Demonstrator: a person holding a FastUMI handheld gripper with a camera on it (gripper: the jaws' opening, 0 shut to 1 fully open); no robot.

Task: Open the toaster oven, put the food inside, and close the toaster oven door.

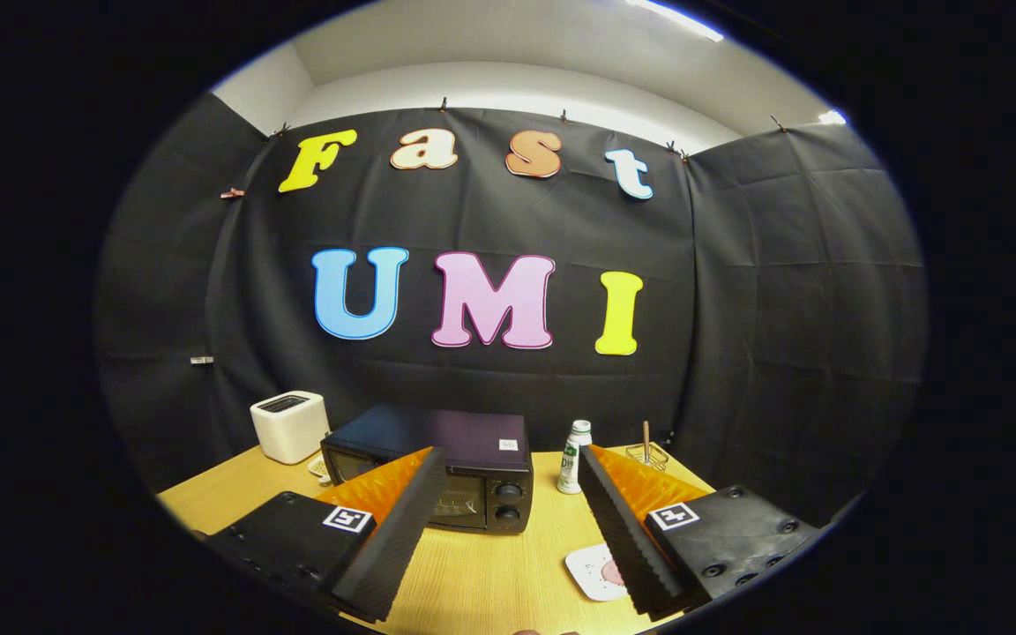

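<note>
A black toaster oven (pixel 464 467) stands on the wooden table (pixel 508 564), its door shut, with two knobs on its right side. It sits beyond my left finger (pixel 393 529), which partly covers its glass door. A white plate (pixel 594 571) with something pinkish on it lies on the table just inside my right finger (pixel 627 529), mostly hidden by it. My gripper (pixel 512 459) hovers above the table, open wide, with nothing between its fingers.
A white pop-up toaster (pixel 289 425) stands at the back left beside the oven. A small white bottle (pixel 572 457) stands right of the oven. Behind it a wire holder with a stick (pixel 646 450) sits near the wall. Bare table lies between the fingers.
</note>
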